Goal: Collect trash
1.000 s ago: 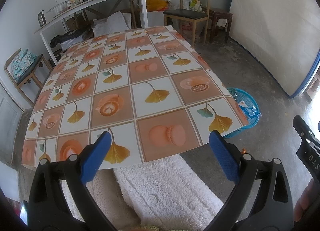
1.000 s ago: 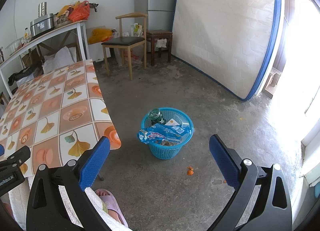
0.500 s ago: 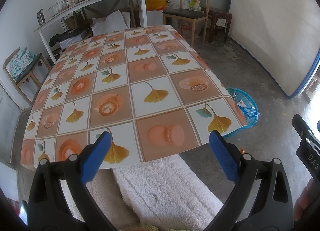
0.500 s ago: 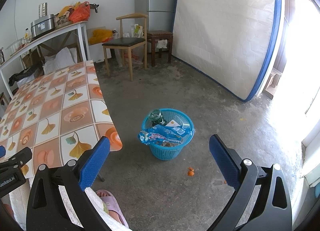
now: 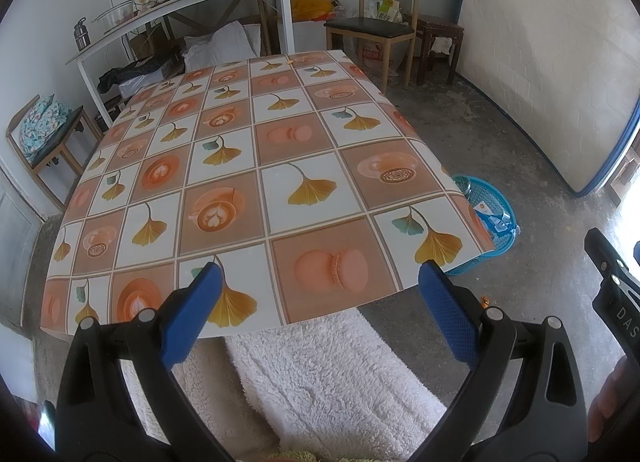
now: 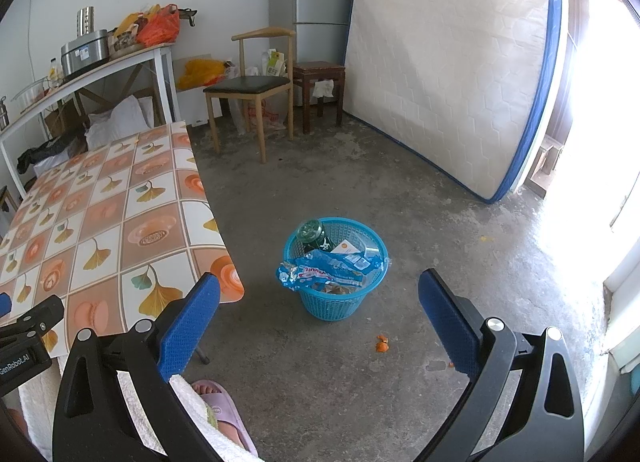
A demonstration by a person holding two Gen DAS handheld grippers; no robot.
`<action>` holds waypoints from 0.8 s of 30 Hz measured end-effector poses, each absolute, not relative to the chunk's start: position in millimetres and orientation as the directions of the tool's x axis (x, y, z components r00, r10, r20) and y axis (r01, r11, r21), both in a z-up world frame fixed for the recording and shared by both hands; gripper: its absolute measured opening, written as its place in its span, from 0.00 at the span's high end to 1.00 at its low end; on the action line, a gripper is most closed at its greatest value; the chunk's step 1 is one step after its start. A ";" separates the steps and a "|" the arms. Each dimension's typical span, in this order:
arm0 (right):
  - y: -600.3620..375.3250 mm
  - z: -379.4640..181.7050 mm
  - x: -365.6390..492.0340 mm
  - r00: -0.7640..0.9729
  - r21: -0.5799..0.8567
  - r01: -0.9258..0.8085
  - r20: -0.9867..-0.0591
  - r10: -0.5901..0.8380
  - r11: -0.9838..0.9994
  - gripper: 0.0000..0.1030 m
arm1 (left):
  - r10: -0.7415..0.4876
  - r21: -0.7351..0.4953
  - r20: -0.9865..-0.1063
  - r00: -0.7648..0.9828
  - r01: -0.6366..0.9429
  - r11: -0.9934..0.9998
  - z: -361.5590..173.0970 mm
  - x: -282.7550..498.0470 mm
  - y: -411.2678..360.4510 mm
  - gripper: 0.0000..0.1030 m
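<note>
On the left, my left gripper (image 5: 316, 302) hangs over the near edge of the table (image 5: 240, 166), its blue pads spread wide with nothing between them. The patterned tabletop in front of it looks bare; the only thing I can make out on it is a tiny orange speck at the far edge, too small to identify. Moving right, past the table's right edge, the blue basket (image 6: 335, 304) stands on the concrete floor, and it already holds the trash: a blue snack wrapper (image 6: 324, 272) draped over its near rim, a green bottle (image 6: 314, 236) leaning at its far left side, and some small packets beside these. Further right and nearer to me, a small orange scrap (image 6: 382, 344) lies on the floor just near of the basket, apart from it, with another orange bit half hidden behind my finger. My right gripper (image 6: 320, 316) is aimed at that stretch of floor, likewise wide and empty. I judge the collecting nearly finished: the table is cleared and the basket is filled. What seems left is these floor scraps, which look thin and crumbly, so I would need a low, careful pinch with the right gripper to lift them.
</note>
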State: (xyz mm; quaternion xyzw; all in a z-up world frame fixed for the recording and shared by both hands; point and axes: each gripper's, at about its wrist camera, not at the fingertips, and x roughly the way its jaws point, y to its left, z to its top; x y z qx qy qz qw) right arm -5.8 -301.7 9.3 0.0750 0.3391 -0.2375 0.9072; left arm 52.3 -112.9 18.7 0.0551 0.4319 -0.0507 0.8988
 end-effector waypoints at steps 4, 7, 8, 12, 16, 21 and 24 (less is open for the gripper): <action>-300.7 9.1 -5.3 0.658 -0.025 0.481 -0.651 -0.380 0.876 0.06 | -0.044 0.054 -0.782 0.622 0.138 0.989 17.9 52.2 -113.4 0.08; -300.8 8.9 -5.4 0.657 -0.025 0.481 -0.651 -0.380 0.876 0.06 | -0.044 0.054 -0.782 0.621 0.138 0.989 17.8 52.3 -113.5 0.08; -300.8 9.0 -5.7 0.657 -0.024 0.483 -0.651 -0.380 0.875 0.06 | -0.044 0.054 -0.782 0.621 0.139 0.989 17.7 52.2 -113.4 0.08; -300.4 10.6 -4.3 0.658 -0.022 0.485 -0.649 -0.382 0.874 0.06 | -0.044 0.055 -0.783 0.621 0.139 0.989 17.8 52.3 -113.1 0.08; -300.0 10.6 -3.4 0.658 -0.021 0.485 -0.650 -0.381 0.874 0.06 | -0.044 0.055 -0.782 0.622 0.138 0.989 18.3 52.5 -112.6 0.08; -300.9 10.8 -4.7 0.659 -0.019 0.485 -0.650 -0.379 0.874 0.06 | -0.044 0.054 -0.783 0.621 0.138 0.989 17.8 52.5 -112.8 0.08; -301.0 10.8 -4.8 0.659 -0.019 0.485 -0.649 -0.380 0.874 0.06 | -0.045 0.054 -0.782 0.622 0.139 0.989 18.1 52.6 -112.5 0.08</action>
